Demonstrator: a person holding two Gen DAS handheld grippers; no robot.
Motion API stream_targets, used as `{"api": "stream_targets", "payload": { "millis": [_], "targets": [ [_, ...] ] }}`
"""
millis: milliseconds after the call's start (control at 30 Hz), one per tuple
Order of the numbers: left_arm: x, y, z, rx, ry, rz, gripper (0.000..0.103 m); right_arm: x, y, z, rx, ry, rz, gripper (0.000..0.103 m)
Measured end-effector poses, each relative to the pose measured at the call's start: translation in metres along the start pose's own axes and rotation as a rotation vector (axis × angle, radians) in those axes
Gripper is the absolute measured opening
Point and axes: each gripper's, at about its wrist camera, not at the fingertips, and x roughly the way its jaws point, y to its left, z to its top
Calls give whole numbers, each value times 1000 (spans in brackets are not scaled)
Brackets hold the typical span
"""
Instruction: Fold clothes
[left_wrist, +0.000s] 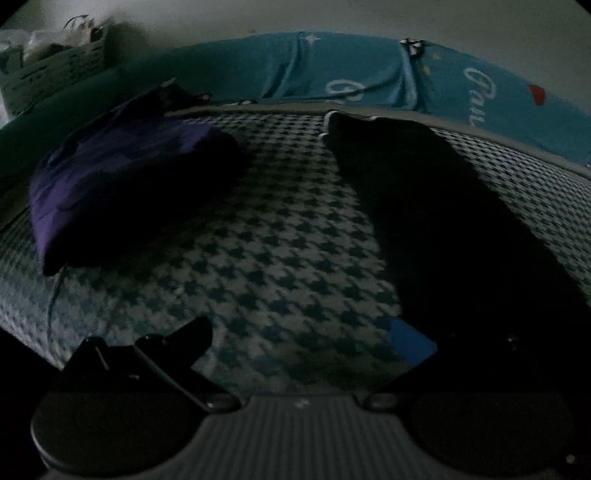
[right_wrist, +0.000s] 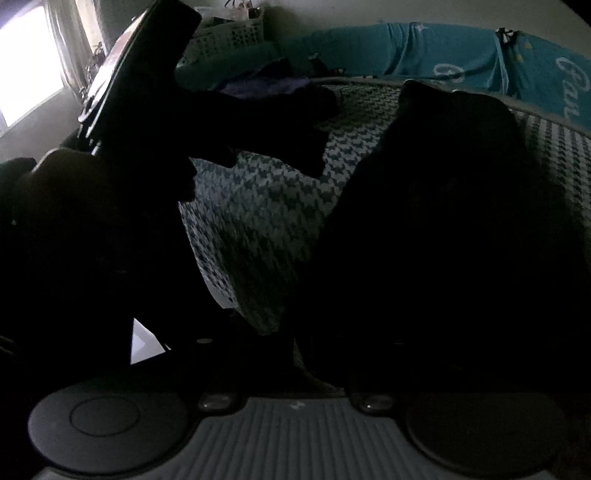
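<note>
A black garment (left_wrist: 461, 229) lies stretched along the right side of a houndstooth bed cover (left_wrist: 277, 240). My left gripper (left_wrist: 301, 332) is open over bare cover; its blue-padded right finger (left_wrist: 406, 339) sits against the garment's near corner. In the right wrist view the black garment (right_wrist: 443, 221) bulks up on the right. My right gripper (right_wrist: 291, 343) is a dark silhouette with its jaws nearly together. The cloth's near edge runs into them, so it looks pinched. A folded purple garment (left_wrist: 122, 184) rests at the far left, apart from both grippers.
A teal blanket with white lettering (left_wrist: 351, 70) lines the far edge of the bed. A woven basket (left_wrist: 55, 70) stands at the back left. The dark body of the left hand's tool (right_wrist: 140, 122) blocks the left of the right wrist view, beside a bright window (right_wrist: 26, 62).
</note>
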Motion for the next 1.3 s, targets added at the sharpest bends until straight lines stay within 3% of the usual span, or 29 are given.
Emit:
{"api": "stream_targets", "payload": {
  "millis": [133,267,467,600,667,867,967,1100,1133,1200,1233,1300],
  "targets": [
    [2,-17,-1,63,-11,-2,103,-7,0,-1,0,5,14,21],
    [8,-25,-3,100,2,35,103,-20,-1,-3,23,-21,19,21],
    [14,-20,-5,61,42,41,103,-50,-11,-6,100,-108,-27,24],
    [18,-12,-5,20,72,41,103,-75,-29,-9,198,-201,-117,31],
    [19,-9,-6,2,83,38,103,-88,-41,-11,275,-262,-209,44],
    [19,-8,-5,-7,87,37,103,-104,-80,-22,498,-324,-447,45],
    [19,-9,-5,-3,85,38,103,-102,-92,-25,592,-352,-407,45],
    [20,-8,-5,-6,87,36,103,-95,-100,-22,606,-344,-418,45],
    [20,-8,-5,-7,88,35,103,-91,-102,-22,612,-319,-407,45],
    [20,-8,-5,-11,89,32,103,-83,-104,-23,617,-260,-408,30],
    [20,-7,-5,-11,90,32,103,-80,-102,-24,604,-225,-447,15],
    [20,-7,-5,-11,90,31,103,-82,-99,-25,592,-205,-482,10]
  ]
}}
